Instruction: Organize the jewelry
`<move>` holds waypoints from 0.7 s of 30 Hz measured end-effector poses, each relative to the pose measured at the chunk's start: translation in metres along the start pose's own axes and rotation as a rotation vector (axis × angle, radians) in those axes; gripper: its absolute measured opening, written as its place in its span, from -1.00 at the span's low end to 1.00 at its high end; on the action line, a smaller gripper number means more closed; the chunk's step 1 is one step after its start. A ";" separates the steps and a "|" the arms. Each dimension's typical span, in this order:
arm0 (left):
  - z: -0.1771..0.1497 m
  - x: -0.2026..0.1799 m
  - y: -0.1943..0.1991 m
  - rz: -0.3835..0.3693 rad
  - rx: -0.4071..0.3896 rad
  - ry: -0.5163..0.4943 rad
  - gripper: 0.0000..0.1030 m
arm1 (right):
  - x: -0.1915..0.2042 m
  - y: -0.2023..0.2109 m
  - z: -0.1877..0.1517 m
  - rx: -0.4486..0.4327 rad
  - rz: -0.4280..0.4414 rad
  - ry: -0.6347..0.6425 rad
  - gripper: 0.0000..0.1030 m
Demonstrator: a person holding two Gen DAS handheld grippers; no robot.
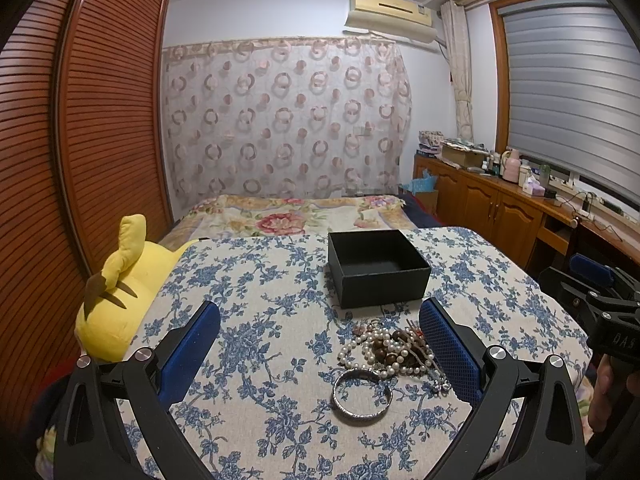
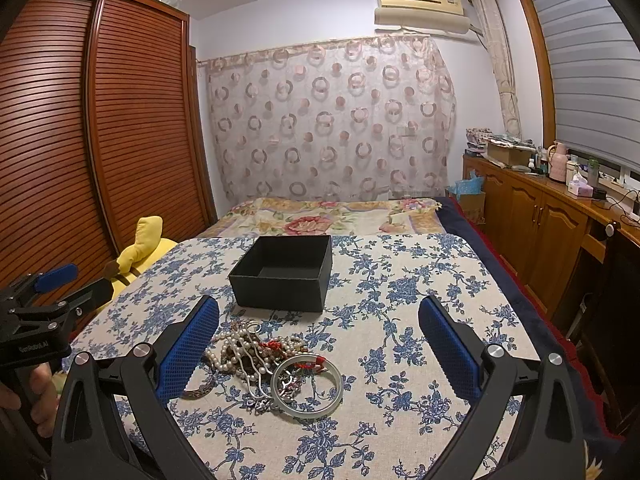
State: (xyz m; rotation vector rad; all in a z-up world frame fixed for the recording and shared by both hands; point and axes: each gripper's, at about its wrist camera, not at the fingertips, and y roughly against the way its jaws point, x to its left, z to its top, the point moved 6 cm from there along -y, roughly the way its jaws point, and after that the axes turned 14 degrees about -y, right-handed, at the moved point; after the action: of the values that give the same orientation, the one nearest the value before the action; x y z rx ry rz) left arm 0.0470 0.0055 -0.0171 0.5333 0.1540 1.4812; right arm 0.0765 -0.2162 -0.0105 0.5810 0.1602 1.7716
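Note:
A heap of jewelry [image 1: 394,350] lies on the blue-flowered cloth: pearl strands, brown beads, a silver chain and a silver bangle [image 1: 362,394] at its near edge. It also shows in the right wrist view [image 2: 256,354], with the bangle [image 2: 307,385]. An open, empty black box [image 1: 378,266] stands just behind the heap, also in the right wrist view [image 2: 284,274]. My left gripper [image 1: 320,320] is open and empty above the cloth, the heap by its right finger. My right gripper [image 2: 319,316] is open and empty, the heap by its left finger.
A yellow plush toy [image 1: 120,296] lies at the cloth's left edge beside the slatted wardrobe [image 1: 80,140]. A floral bedspread [image 1: 296,216] lies beyond the box. Wooden cabinets [image 2: 540,224] with clutter run along the right wall.

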 end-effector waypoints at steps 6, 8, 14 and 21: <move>-0.003 -0.002 -0.003 -0.010 0.014 0.000 0.88 | -0.002 -0.002 0.000 0.010 0.004 -0.003 0.95; -0.008 -0.004 -0.007 -0.018 0.027 -0.002 0.88 | -0.004 -0.004 -0.001 0.018 0.006 -0.005 0.95; -0.025 -0.007 -0.026 -0.057 0.084 -0.003 0.88 | -0.012 -0.018 -0.013 0.054 0.004 0.008 0.95; -0.043 -0.010 -0.042 -0.103 0.124 0.001 0.88 | -0.017 -0.028 -0.022 0.078 0.028 0.022 0.95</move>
State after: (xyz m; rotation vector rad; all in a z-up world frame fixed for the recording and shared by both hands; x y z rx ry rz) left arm 0.0659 0.0064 -0.0746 0.6161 0.2714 1.3769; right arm 0.0936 -0.2201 -0.0456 0.6228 0.2386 1.8059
